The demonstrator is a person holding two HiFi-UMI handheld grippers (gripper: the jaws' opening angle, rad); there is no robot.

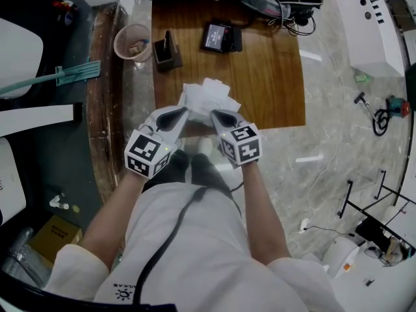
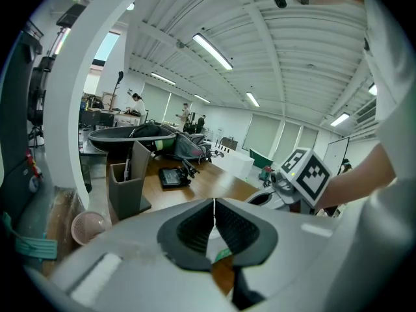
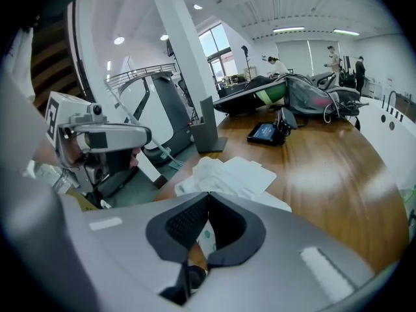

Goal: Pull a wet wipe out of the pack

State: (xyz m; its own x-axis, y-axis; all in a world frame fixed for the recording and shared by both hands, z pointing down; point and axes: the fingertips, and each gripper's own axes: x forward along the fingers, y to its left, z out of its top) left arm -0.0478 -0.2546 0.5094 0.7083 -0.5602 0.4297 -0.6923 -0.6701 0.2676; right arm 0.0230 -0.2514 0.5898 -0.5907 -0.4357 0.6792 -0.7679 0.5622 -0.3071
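While left tongs (image 1: 184, 113) pinch the pack (image 2: 218, 247) steady | right tongs (image 1: 215, 114) closed tight, wipe grip unclear | loose wipes (image 1: 207, 96) ahead

light: ceiling strips (image 2: 212, 51) shining brightly above the wooden table (image 3: 351, 200) | glare: pale patch gleaming on the table's right half | edges: fisheye bending lines, corners darkening beyond the table | focus: foreground before the table blurring

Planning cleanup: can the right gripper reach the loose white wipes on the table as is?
Likely yes: the white wipes lie just ahead of the right gripper, nothing between. Its jaws are shut, so they must open first.
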